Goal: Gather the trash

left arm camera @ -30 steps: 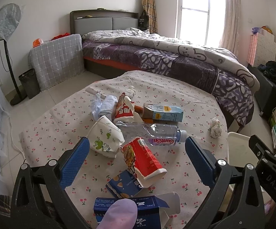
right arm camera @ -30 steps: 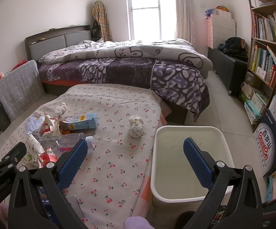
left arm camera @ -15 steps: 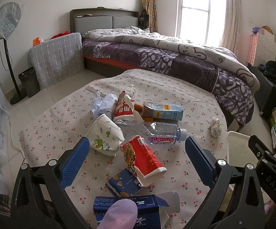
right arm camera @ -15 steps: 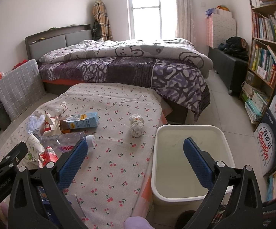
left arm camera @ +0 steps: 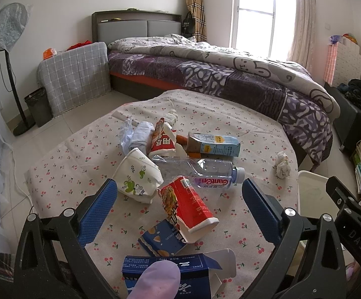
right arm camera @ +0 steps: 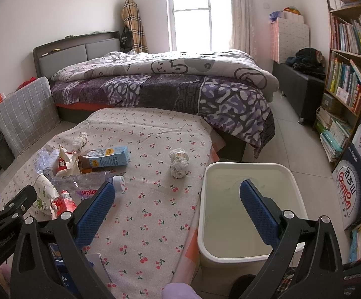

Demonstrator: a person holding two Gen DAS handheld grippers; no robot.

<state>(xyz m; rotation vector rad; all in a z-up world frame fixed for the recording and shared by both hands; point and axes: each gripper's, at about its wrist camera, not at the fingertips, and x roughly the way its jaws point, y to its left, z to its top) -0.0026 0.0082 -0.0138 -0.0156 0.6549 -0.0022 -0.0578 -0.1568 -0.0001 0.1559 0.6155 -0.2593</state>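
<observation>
Trash lies on the cherry-print tablecloth (left arm camera: 205,109): a red cup (left arm camera: 189,205), a clear plastic bottle (left arm camera: 205,172), a white leaf-print paper cup (left arm camera: 138,174), a blue drink carton (left arm camera: 215,145), a blue snack wrapper (left arm camera: 163,239), a dark blue box (left arm camera: 170,274) and a crumpled tissue (left arm camera: 282,164). My left gripper (left arm camera: 179,191) is open above the red cup, holding nothing. My right gripper (right arm camera: 176,191) is open and empty over the table edge next to the white bin (right arm camera: 252,211). The tissue (right arm camera: 178,162) and carton (right arm camera: 108,158) also show in the right wrist view.
A bed with a purple quilt (left arm camera: 217,74) stands behind the table. A fan (left arm camera: 5,49) and a small dark bin (left arm camera: 37,106) are at the left. A bookshelf (right arm camera: 342,62) and cardboard boxes (right arm camera: 357,174) stand at the right.
Both grippers have barely moved; the view has shifted only slightly. Both stay open and empty.
</observation>
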